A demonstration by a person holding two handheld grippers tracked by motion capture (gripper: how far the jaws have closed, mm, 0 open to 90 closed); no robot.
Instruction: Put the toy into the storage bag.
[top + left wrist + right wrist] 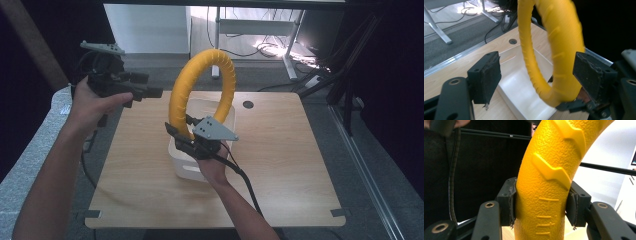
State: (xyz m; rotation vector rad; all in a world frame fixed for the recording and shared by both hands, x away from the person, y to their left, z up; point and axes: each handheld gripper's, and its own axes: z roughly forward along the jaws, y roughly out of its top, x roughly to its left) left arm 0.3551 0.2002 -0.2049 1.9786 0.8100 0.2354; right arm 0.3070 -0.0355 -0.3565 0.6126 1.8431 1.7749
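A large yellow ribbed ring (227,75) stands upright over a white bin (182,167) on the wooden table (290,150). My right gripper (181,134) is shut on the ring's lower left part. In the right gripper view the pads press both sides of the ring (544,187). My left gripper (145,86) is held high at the table's left edge, apart from the ring and open, with nothing touching its pads. In the left gripper view the ring (564,50) and the bin (521,87) lie farther off beyond its jaws.
A round cable hole (248,105) sits at the table's far edge. Behind the table are white desk legs (289,55) and floor cables. Dark curtains close both sides. A grey padded surface (30,165) runs along the left.
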